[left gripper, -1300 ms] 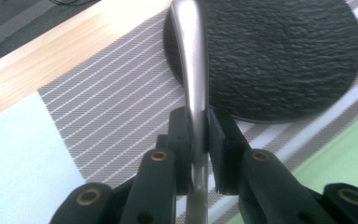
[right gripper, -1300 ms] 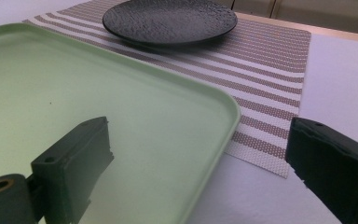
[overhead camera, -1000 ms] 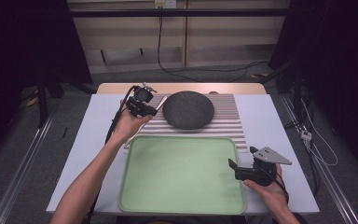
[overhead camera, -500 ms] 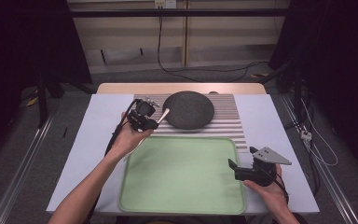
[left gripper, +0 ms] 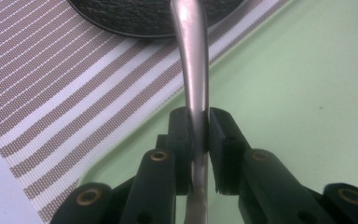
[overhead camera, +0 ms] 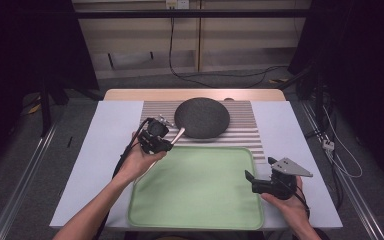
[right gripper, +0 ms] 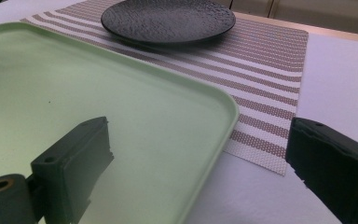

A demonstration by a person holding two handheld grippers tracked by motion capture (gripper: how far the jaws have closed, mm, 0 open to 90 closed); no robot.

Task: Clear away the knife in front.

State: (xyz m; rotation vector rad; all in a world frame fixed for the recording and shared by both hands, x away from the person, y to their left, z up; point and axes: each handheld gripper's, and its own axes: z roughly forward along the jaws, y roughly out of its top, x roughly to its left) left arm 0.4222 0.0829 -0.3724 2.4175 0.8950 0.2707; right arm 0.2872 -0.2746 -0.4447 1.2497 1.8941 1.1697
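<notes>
My left claw (left gripper: 198, 135) pinches a metal utensil handle (left gripper: 193, 70) edge-on above the green tray (overhead camera: 200, 190), near the dark plate (overhead camera: 202, 117). That thin grip could let it twist or slip. My right claw (overhead camera: 261, 183) hangs wide, empty.

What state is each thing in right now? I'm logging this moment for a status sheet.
Left gripper: shut on the metal utensil handle.
Metal utensil handle: clamped, held above the table, reaching toward the plate.
Right gripper: open, holding nothing, at the tray's corner.
Black plate: empty, on the striped mat.
Green tray: empty, flat on the table.
</notes>
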